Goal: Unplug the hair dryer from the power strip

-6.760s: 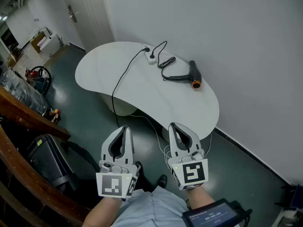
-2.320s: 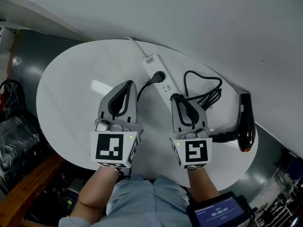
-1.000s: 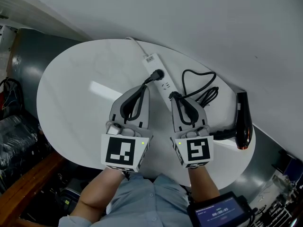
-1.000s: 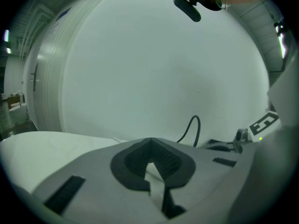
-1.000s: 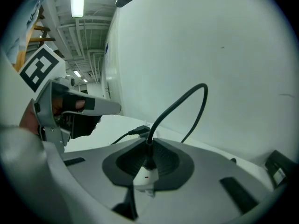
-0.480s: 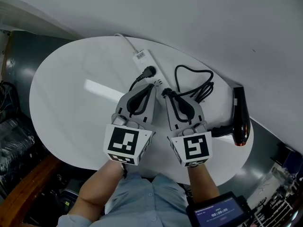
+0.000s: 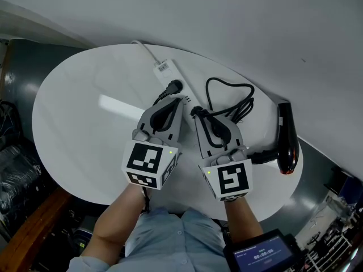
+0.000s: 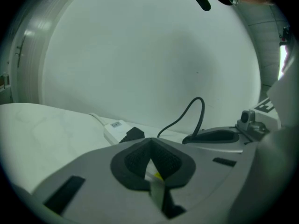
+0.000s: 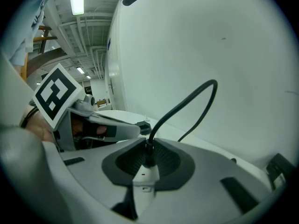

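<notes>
A white power strip (image 7: 164,68) lies at the back of the round white table (image 7: 74,129). One black plug (image 7: 174,86) sits in it, its cable running under my left gripper. My left gripper (image 7: 180,100) is shut, its tips down on the strip just past that plug. Right beside it, my right gripper (image 7: 197,113) grips the hair dryer's plug (image 9: 148,156), which stands on the strip's white end (image 9: 144,178). Its jaws are easing open slightly while the pads still touch the plug. The black cord (image 7: 229,100) loops right to the hair dryer (image 7: 286,138).
A white wall rises right behind the strip and the cord. The hair dryer lies near the table's right edge, above dark floor. A small screen (image 7: 259,259) hangs at the person's waist.
My left gripper has moved right and down onto the power strip, ending close beside the right gripper. The right gripper has stayed on the plug.
</notes>
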`<state>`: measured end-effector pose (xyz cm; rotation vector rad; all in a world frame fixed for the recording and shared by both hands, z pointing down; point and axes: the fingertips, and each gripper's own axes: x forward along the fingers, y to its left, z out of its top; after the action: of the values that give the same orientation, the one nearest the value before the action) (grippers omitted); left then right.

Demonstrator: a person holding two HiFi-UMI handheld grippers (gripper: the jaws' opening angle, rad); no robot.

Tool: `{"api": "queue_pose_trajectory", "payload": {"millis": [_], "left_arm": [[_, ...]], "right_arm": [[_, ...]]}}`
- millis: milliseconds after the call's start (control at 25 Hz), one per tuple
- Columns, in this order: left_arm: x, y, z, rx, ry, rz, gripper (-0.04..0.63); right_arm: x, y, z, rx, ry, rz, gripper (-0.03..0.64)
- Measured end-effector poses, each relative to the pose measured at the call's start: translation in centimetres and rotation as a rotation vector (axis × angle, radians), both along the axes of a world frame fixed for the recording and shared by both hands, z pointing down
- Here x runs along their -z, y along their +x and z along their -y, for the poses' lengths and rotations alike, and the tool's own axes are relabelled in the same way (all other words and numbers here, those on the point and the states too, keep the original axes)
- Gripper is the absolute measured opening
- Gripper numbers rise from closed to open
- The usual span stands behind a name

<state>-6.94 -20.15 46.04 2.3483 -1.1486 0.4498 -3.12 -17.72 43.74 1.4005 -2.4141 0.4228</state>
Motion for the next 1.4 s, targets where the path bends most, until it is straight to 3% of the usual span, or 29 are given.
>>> {"api": "queue_pose_trajectory", "payload": {"millis": [600,880,1040,1160,1400], "left_arm": [[-2.0,0.5,-0.1,-0.032,-0.065,-0.028,-0.002],[-2.0,0.6,0.0,-0.042,-0.081,-0.078,-0.002],[-2.0,0.7,0.0,-0.044,-0.087,-0.088,-0.003],[-2.0,0.7,-0.1,-0.045,-0.089,-0.085,-0.003],[-2.0,0.7,-0.1,-0.055,-0.081,-0.061,-0.003]], "right_arm": [[-0.2,-0.1,-0.5,0.049,0.017,-0.049,0.104],[-2.0,-0.2,-1.3,0.049,-0.07,-0.09,0.1],[-1.9,-0.1,-0.7,0.05,-0.046,-0.126,0.066],[-2.4,-0.1,-1.0,0.038,-0.085,-0.134,0.054],[0.1,-0.4,0.1,0.009,0.029,-0.04,0.049]]}}
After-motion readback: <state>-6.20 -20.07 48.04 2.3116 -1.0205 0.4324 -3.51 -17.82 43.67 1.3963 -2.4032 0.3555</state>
